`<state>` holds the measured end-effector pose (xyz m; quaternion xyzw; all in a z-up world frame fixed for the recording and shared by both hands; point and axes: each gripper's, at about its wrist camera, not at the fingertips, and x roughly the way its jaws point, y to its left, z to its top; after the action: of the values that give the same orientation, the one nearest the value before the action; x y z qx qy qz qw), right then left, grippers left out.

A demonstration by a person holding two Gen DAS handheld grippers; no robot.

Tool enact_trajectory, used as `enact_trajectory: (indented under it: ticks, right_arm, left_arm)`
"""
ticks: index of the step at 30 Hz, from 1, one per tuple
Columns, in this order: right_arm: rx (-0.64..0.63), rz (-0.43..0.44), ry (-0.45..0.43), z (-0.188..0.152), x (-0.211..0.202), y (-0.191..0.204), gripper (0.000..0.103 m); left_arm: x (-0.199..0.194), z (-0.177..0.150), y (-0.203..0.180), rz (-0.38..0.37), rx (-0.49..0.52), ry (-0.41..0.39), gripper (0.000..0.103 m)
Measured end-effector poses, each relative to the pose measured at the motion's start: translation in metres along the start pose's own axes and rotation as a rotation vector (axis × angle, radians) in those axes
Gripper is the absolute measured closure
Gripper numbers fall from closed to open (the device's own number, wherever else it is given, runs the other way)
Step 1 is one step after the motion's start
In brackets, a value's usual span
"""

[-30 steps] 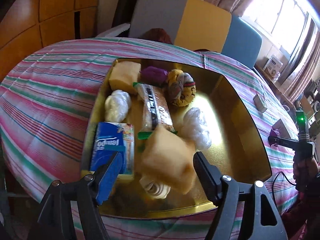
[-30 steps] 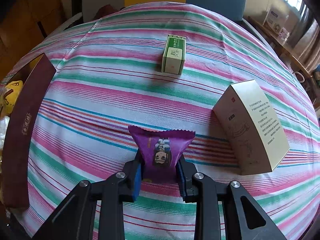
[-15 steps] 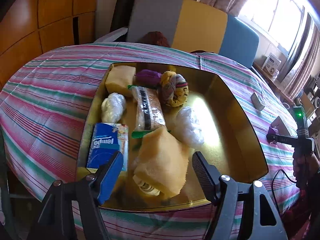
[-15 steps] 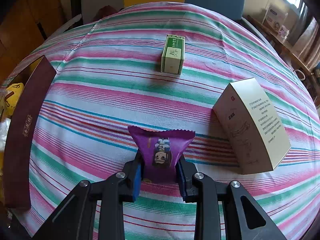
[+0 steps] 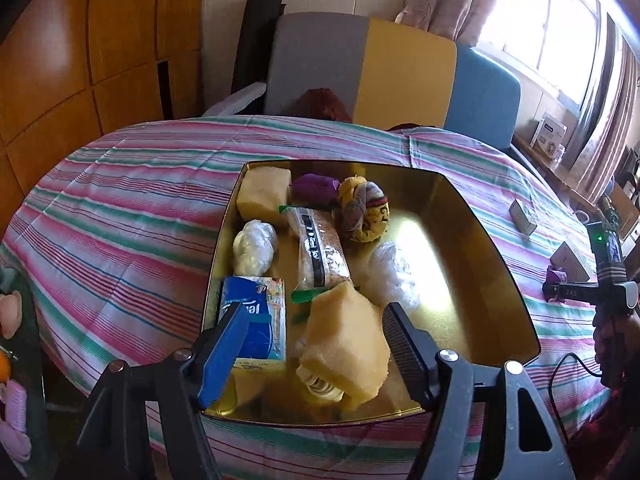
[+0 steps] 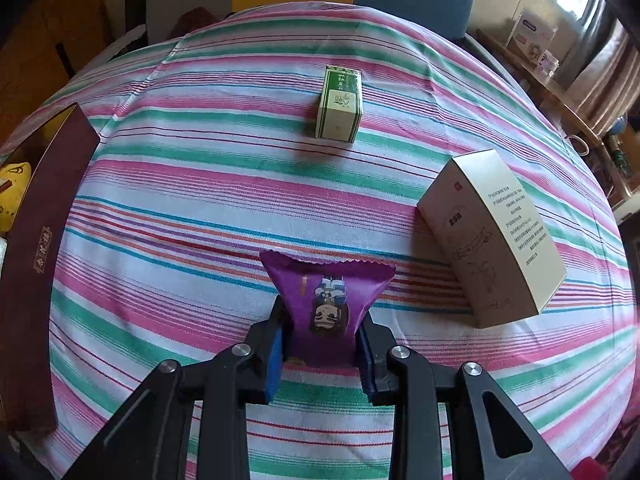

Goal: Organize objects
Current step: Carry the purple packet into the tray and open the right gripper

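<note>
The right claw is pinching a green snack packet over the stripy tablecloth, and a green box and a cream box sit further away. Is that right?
Almost. The snack packet in the right claw is purple, not green, as the right wrist view shows. The rest holds: it is pinched over the stripy tablecloth, and the green box and cream box sit further away.

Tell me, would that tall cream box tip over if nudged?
Probably: the cream box stands upright on a narrow base and already appears tilted. It looks like thin cardboard, so likely light. The striped tablecloth may grip its base, encouraging toppling rather than sliding.
</note>
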<state>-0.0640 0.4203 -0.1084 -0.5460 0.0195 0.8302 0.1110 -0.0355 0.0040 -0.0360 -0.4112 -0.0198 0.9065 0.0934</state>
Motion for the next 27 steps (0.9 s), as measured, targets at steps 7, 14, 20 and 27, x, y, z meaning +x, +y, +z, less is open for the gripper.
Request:
enact_trajectory:
  ticks: [7,14,20,27]
  right_arm:
    - [0.032,0.078,0.014,-0.008,-0.02,0.018,0.074]
    - [0.002,0.204,-0.105,-0.005,-0.072,0.062,0.074]
    - [-0.155,0.344,-0.194,-0.008,-0.12,0.135,0.074]
    - [-0.341,0.414,-0.121,-0.023,-0.111,0.219,0.073]
  left_arm:
    - [0.0,-0.001,0.004,-0.011,-0.012,-0.001,0.032]
    - [0.003,-0.002,0.008,-0.019,-0.034,0.01,0.032]
    - [0.004,-0.002,0.019,-0.027,-0.077,0.012,0.032]
    - [-0.002,0.001,0.037,-0.002,-0.114,-0.012,0.032]
